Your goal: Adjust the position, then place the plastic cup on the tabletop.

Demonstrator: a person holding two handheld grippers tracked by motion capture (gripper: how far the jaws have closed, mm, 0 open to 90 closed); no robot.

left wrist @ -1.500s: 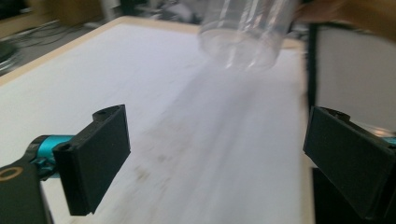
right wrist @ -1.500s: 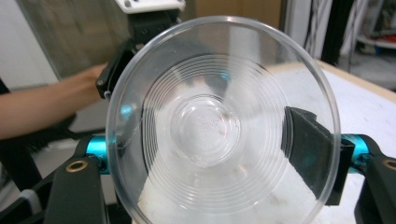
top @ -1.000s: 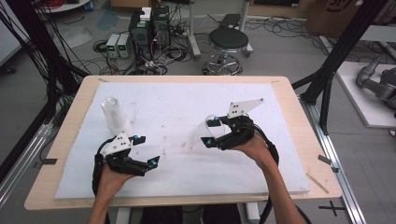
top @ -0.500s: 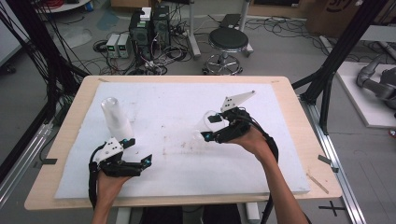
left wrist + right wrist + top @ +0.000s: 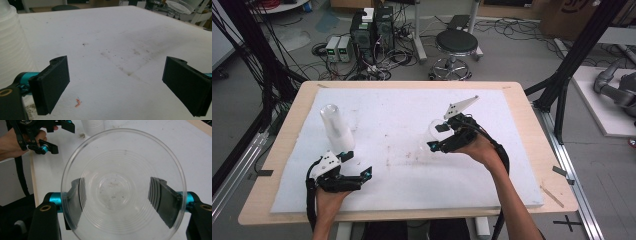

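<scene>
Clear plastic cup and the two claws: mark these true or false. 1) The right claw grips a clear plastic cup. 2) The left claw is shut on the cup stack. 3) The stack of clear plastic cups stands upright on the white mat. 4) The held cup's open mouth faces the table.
1) True: the right claw is closed on the clear plastic cup, a jaw on each side.
2) False: the left claw is open with nothing between its jaws.
3) True: the stack of clear plastic cups stands upright on the white mat.
4) False: its mouth faces the right claw's camera.
</scene>
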